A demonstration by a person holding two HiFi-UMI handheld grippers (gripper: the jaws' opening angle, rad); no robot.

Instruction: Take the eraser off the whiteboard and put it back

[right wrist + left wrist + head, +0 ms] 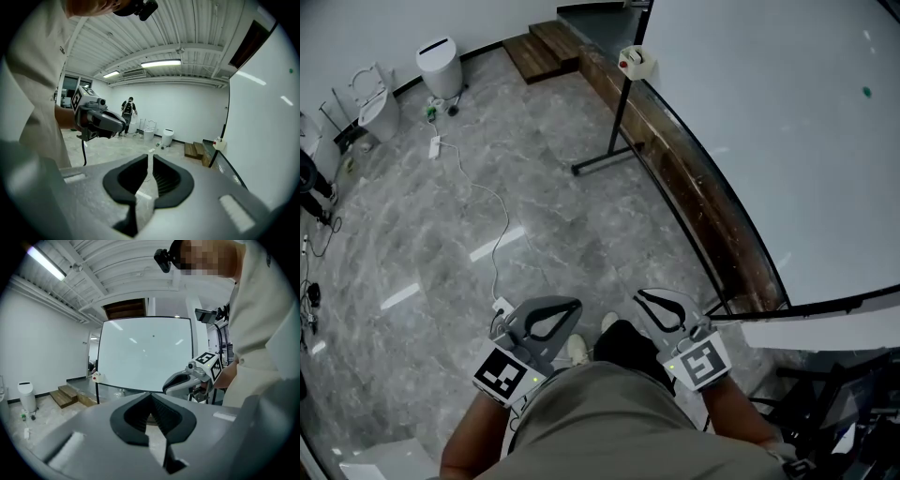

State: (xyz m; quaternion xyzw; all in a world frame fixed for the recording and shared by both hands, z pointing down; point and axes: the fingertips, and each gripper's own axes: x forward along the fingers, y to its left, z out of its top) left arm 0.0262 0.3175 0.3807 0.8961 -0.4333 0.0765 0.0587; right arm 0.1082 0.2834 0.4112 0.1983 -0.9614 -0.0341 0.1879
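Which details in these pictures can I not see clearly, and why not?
The eraser, head view: too small to tell how it is fixed at the whiteboard edge.
The green mark, head view: too small to tell magnet from ink.
The whiteboard's right part: cut off by the head view's edge.
The distant person, right gripper view: too small to see their action.

Open floor (562,234) left of whiteboard (787,141)

No readable writing; only square markers (508,373) on the left hand-held gripper (573,306) and right hand-held gripper (643,298).
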